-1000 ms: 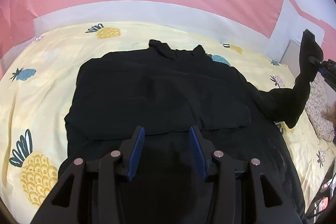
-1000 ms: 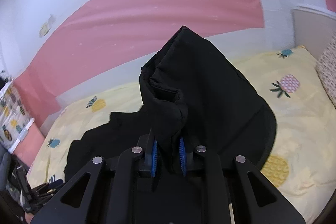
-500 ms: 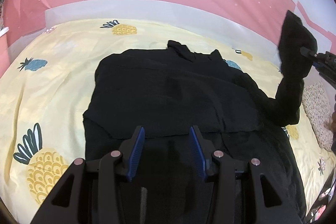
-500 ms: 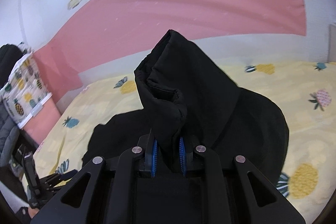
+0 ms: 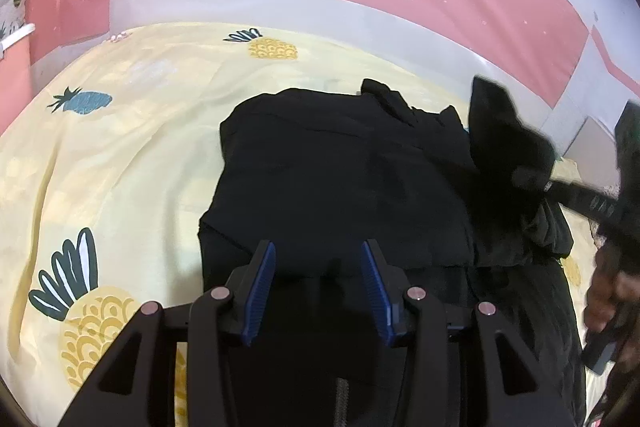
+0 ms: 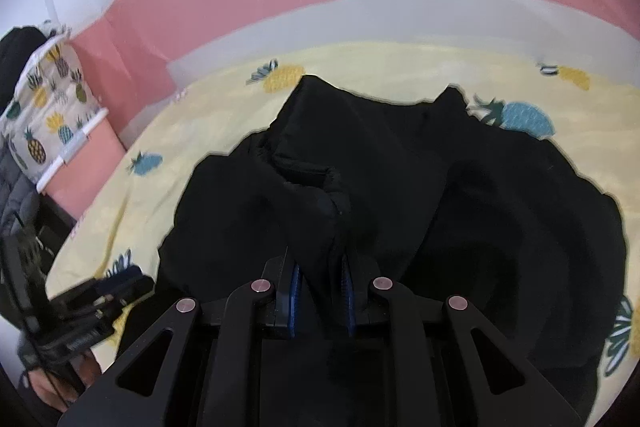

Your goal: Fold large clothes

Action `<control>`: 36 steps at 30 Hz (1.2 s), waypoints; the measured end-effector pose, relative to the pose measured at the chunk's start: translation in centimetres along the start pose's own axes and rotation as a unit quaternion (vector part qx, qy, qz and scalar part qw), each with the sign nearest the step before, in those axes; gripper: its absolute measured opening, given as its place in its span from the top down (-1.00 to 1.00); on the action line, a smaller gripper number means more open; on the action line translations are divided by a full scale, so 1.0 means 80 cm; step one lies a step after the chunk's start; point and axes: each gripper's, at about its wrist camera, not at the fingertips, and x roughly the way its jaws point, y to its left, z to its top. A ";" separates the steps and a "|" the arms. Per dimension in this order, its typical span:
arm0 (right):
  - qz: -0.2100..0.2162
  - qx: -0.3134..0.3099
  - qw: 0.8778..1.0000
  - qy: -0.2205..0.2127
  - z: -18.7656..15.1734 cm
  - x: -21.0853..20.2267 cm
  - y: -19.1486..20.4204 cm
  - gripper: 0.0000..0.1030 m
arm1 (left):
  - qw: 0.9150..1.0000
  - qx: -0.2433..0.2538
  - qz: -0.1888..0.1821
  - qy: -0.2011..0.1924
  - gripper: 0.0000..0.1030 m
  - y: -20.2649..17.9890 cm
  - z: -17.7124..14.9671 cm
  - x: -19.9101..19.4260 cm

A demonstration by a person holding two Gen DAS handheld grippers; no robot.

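On the pineapple-print bedsheet (image 5: 120,155) the black garment (image 5: 340,179) lies part-folded, its sleeve (image 6: 312,195) pinched in the right gripper (image 6: 319,301) above it, the left gripper (image 5: 318,287) hanging wide and empty; further folds remain.

A bed (image 5: 132,155) fills the space in front of both grippers. It has a soft yellow sheet (image 6: 392,67) with pineapple pictures, some yellow and some blue. A big black piece of clothing (image 5: 340,179) lies on the sheet, right ahead of the left gripper's fingers. It is partly folded, with one layer on top of another. Bare sheet shows to the left of it.
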 end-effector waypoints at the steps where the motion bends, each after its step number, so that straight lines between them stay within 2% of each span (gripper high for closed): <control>1: 0.001 -0.001 1.000 0.006 -0.004 0.006 0.000 0.67 | 1.000 -0.002 0.000 0.001 0.10 0.003 0.000 0.002; 5: 0.001 -0.011 0.999 0.033 -0.018 0.038 0.007 0.65 | 1.000 -0.006 -0.002 0.004 0.10 0.013 -0.002 0.007; 8: 0.005 -0.018 0.999 0.051 -0.026 0.058 0.011 0.52 | 1.000 -0.011 -0.006 0.008 0.10 0.017 0.000 0.014; 10: 0.011 -0.022 0.998 0.054 -0.027 0.062 0.011 0.38 | 1.000 -0.015 -0.008 0.010 0.10 0.019 0.002 0.017; 12: 0.032 -0.023 0.998 0.051 -0.026 0.060 0.012 -0.01 | 1.000 -0.017 -0.011 0.011 0.08 0.018 0.005 0.019; 14: 0.052 -0.025 0.997 0.049 -0.023 0.051 0.016 -0.16 | 1.000 -0.020 -0.018 0.010 -0.01 0.015 0.009 0.018; 18: 0.072 -0.025 0.997 0.032 -0.019 0.020 0.017 -0.16 | 0.999 -0.023 -0.036 0.005 -0.20 0.002 0.022 0.012; 21: 0.072 -0.011 0.997 0.008 -0.020 -0.016 -0.009 -0.16 | 0.999 -0.020 -0.049 0.009 -0.30 -0.013 0.032 0.015; 25: 0.025 0.019 0.999 -0.020 -0.026 -0.058 -0.071 -0.16 | 0.997 -0.005 -0.072 0.032 -0.38 -0.048 0.042 0.037; 28: -0.023 0.069 0.997 -0.038 -0.038 -0.088 -0.139 -0.13 | 0.994 -0.003 -0.087 0.063 -0.37 -0.076 0.045 0.068; 29: -0.041 0.090 0.994 -0.044 -0.044 -0.099 -0.165 0.05 | 0.993 -0.003 -0.092 0.072 -0.34 -0.084 0.045 0.078; 30: -0.054 0.103 0.992 -0.048 -0.048 -0.106 -0.183 0.21 | 0.992 -0.001 -0.098 0.081 -0.23 -0.092 0.044 0.088; 31: -0.068 0.119 0.989 -0.051 -0.053 -0.113 -0.203 0.22 | 0.991 0.005 -0.103 0.090 0.24 -0.101 0.042 0.098; 32: -0.078 0.135 0.986 -0.053 -0.058 -0.120 -0.221 0.26 | 0.990 0.017 -0.098 0.097 0.46 -0.110 0.040 0.107; 33: -0.085 0.150 0.984 -0.055 -0.063 -0.125 -0.238 0.42 | 0.992 0.031 -0.081 0.094 0.51 -0.116 0.039 0.110; 36: -0.094 0.165 0.980 -0.054 -0.071 -0.125 -0.260 0.47 | 0.995 0.057 -0.052 0.058 0.61 -0.119 0.034 0.105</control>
